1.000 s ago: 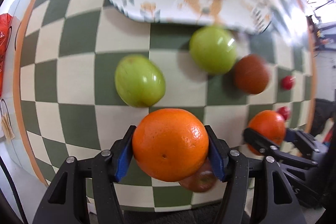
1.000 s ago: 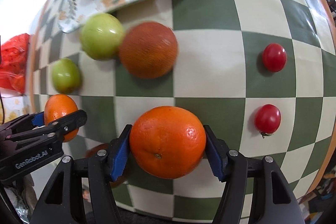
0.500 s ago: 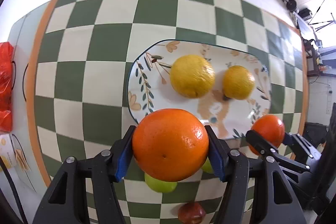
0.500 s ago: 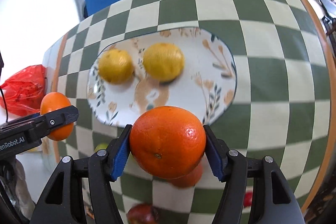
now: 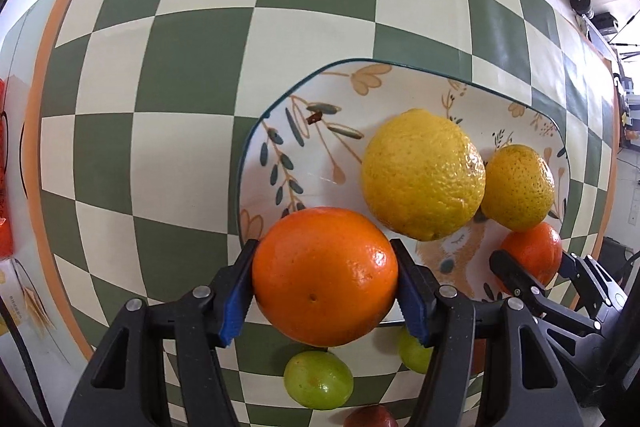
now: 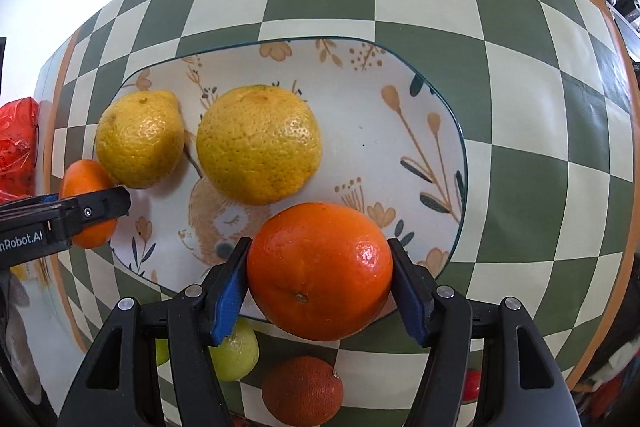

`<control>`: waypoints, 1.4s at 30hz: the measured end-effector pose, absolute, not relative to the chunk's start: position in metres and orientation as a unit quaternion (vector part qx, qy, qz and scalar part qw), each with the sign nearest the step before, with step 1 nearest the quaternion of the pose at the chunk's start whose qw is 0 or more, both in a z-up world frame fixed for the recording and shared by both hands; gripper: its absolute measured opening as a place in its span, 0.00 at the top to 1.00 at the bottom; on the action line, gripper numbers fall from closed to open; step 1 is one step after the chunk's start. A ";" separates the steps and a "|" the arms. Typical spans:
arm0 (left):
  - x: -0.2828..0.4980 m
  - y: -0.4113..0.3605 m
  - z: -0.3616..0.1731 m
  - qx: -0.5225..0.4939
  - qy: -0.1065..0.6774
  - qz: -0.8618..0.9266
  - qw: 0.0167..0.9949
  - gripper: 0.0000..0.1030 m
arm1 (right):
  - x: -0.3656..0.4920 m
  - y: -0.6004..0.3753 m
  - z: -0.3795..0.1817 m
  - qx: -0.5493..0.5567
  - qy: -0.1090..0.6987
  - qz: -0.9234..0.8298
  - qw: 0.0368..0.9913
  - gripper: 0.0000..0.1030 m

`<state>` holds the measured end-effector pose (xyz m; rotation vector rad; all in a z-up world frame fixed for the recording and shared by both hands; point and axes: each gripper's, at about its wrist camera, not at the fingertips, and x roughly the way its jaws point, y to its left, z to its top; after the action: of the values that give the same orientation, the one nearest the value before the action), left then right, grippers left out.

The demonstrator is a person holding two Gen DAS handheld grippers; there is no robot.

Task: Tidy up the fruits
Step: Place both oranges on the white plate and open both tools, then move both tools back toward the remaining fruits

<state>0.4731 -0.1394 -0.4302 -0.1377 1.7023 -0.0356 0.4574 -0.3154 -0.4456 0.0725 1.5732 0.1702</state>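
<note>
I hold an orange in each tool above the patterned plate [image 6: 420, 99]: my left gripper [image 5: 325, 281] is clamped on one orange [image 5: 325, 275] over the plate's near-left rim, and my right gripper [image 6: 319, 277] is clamped on a second orange [image 6: 319, 269] over its near edge. A lemon [image 5: 422, 175] and a smaller yellow citrus [image 5: 518, 187] already lie on the plate, close together. As I judge it, the risk is in the release: dropped this near the rim, either orange could roll off onto the checkered tablecloth [image 5: 192, 75] or knock the lemon, and my two tools sit close enough to bump. Green fruits [image 5: 318, 379] and a reddish-brown fruit [image 6: 302, 391] remain on the cloth behind. A second ago both grippers hung over those loose fruits with the plate far ahead; since then they have travelled forward and the plate fills both views.
</note>
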 end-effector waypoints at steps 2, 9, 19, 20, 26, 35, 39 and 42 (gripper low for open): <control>0.473 -0.143 -0.432 -0.063 0.753 -0.016 0.655 0.41 | 0.459 -0.316 -0.448 0.027 0.709 0.075 0.701 0.34; 0.465 -0.145 -0.432 -0.064 0.747 -0.020 0.662 0.13 | 0.458 -0.319 -0.433 0.017 0.705 0.063 0.706 0.09; 0.426 -0.141 -0.395 -0.032 0.709 0.012 0.704 0.12 | 0.430 -0.338 -0.395 0.025 0.682 0.037 0.730 0.07; 0.421 -0.141 -0.390 -0.031 0.704 0.015 0.710 0.12 | 0.426 -0.339 -0.388 0.024 0.677 0.034 0.734 0.07; 0.380 -0.138 -0.340 -0.020 0.647 0.039 0.761 0.12 | 0.401 -0.341 -0.347 0.018 0.640 0.023 0.767 0.07; 0.336 -0.136 -0.275 -0.013 0.582 0.040 0.812 0.12 | 0.356 -0.340 -0.299 0.018 0.600 0.018 0.800 0.07; 0.312 -0.138 -0.252 -0.002 0.562 0.032 0.826 0.12 | 0.334 -0.339 -0.278 0.029 0.585 0.022 0.810 0.07; 0.299 -0.141 -0.239 0.000 0.553 0.026 0.833 0.12 | 0.315 -0.338 -0.259 0.033 0.568 0.023 0.822 0.07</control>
<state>0.2995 -0.1407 -0.2391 0.0003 1.1726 0.0542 0.3152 -0.3382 -0.2587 0.0699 1.2093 0.0491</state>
